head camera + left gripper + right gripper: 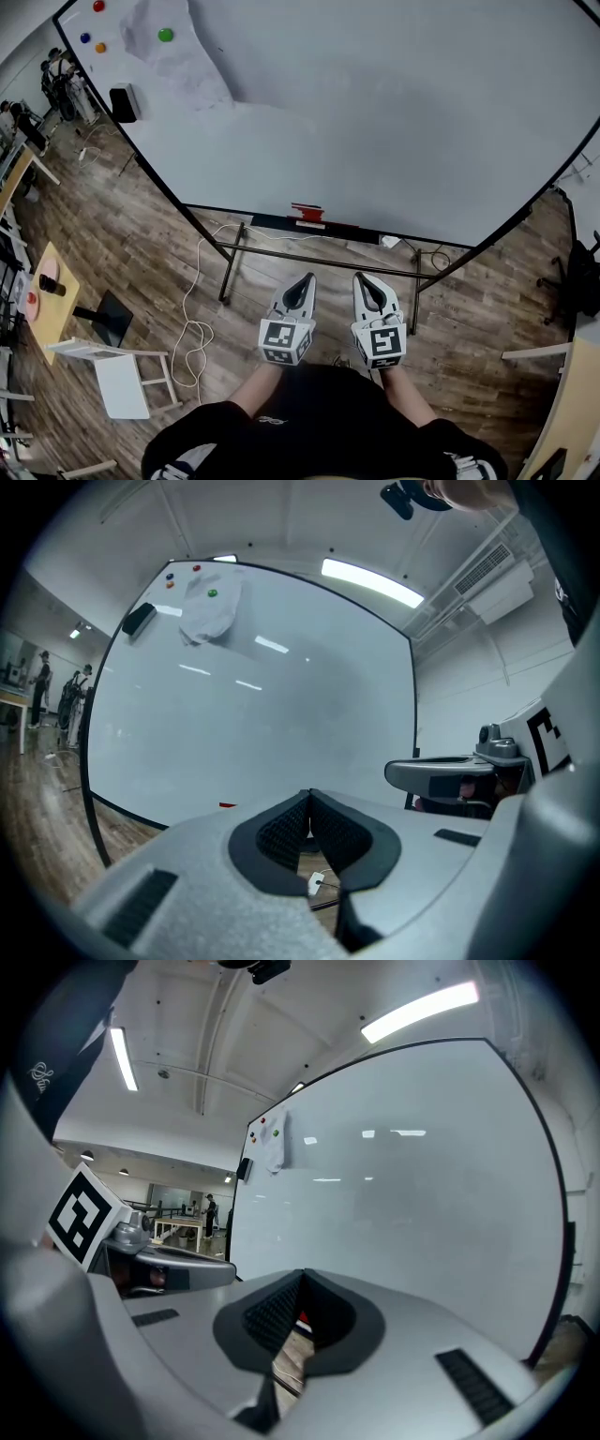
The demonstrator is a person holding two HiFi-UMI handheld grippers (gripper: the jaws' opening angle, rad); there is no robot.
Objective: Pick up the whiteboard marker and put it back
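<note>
Head view, slim red whiteboard marker (pixel 307 215), lying flat on ledge (pixel 349 230)

The left gripper (pixel 309 797) has its grey plastic jaws brought together. The black ribbed pads (pixel 281 832) meet at their tips with nothing between them. Below the tips, the gap between the jaws shows a small white plug on a thin cable (pixel 316 883) lying on brown wooden floor (pixel 33 803).

Beyond the jaws stands a large white whiteboard with a thin black frame (pixel 281 696). Just left of the tips, at the board's lower edge, sits a small red thing (pixel 228 805), too small to identify. High above and left of the jaws, the board carries a black block eraser (pixel 139 619), a crumpled white sheet (pixel 208 616) and small round coloured magnets (pixel 213 593). Right of the jaws, the grey right gripper (pixel 445 776) points the same way.
</note>
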